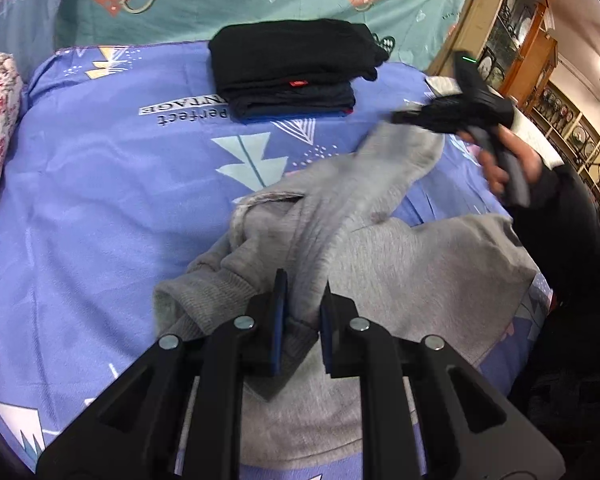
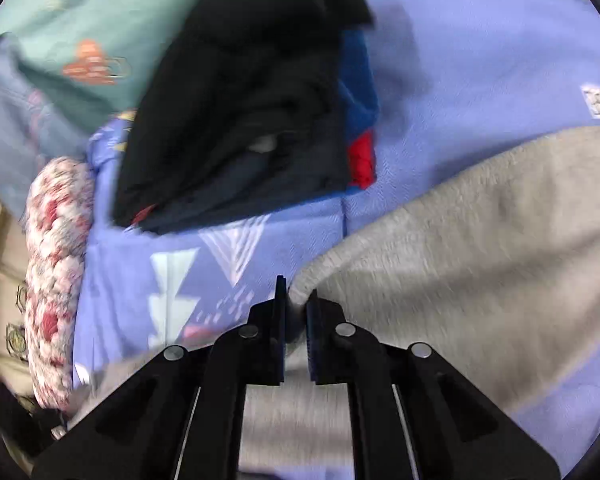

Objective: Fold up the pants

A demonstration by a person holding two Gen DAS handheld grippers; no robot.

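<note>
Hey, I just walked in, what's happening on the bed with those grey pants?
A person is folding grey pants on a blue patterned bedspread, with handheld tongs in each hand. The left tongs are shut on a bunched part of the fabric. The right tongs are clamped on an edge of the same pants farther out. A stack of dark folded clothes sits beyond. The pants are crumpled, not yet folded flat.

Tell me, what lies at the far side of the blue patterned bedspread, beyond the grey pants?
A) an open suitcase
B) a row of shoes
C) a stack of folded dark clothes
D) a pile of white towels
C: a neat stack of folded dark clothes rests on the blue patterned bedspread, apart from the soft grey fleece pants.
</note>
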